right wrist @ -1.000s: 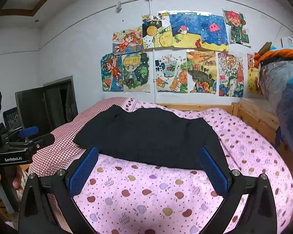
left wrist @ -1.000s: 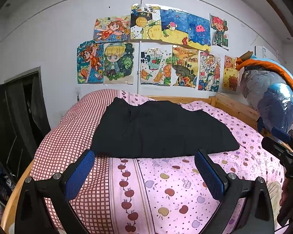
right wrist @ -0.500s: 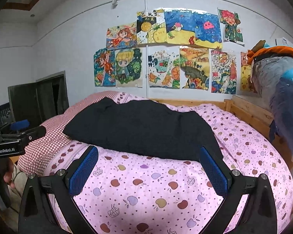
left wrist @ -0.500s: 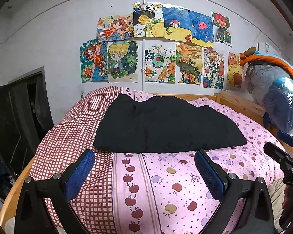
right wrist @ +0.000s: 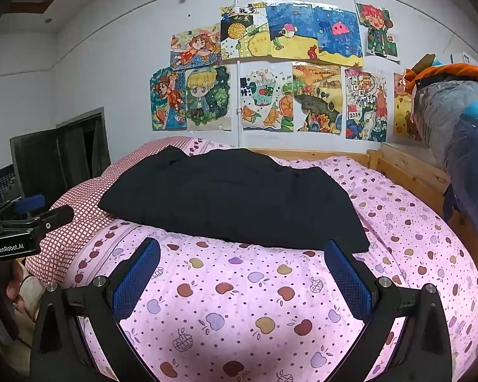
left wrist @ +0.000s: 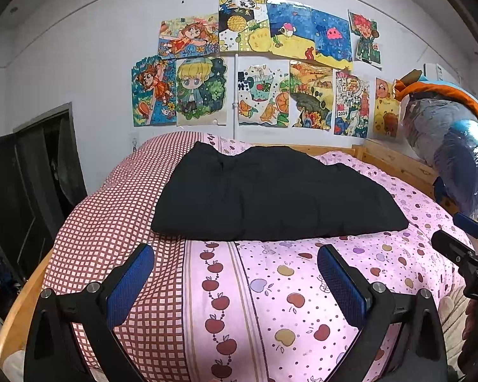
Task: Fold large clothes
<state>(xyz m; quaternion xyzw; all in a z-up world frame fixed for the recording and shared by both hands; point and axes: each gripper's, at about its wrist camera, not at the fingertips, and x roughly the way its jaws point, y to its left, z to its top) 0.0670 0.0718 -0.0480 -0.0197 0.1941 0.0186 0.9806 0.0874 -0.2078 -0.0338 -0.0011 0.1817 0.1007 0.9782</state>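
Slippage is the main risk: the black garment (left wrist: 277, 194) is lain flat on the pink apple-print duvet (left wrist: 271, 286), well ahead of both grippers, and a pinch on its near hem could also catch the duvet beneath, so that both are lifted together. The left gripper (left wrist: 235, 280) is held with jaws wide apart, nothing between them; the right gripper (right wrist: 242, 273) is likewise spread and empty. The thick fabric may be gripped in one layer only and left to sag unevenly. No true containers are seen; a plastic-wrapped bundle (right wrist: 455, 146), possibly bedding, is noted at the right.
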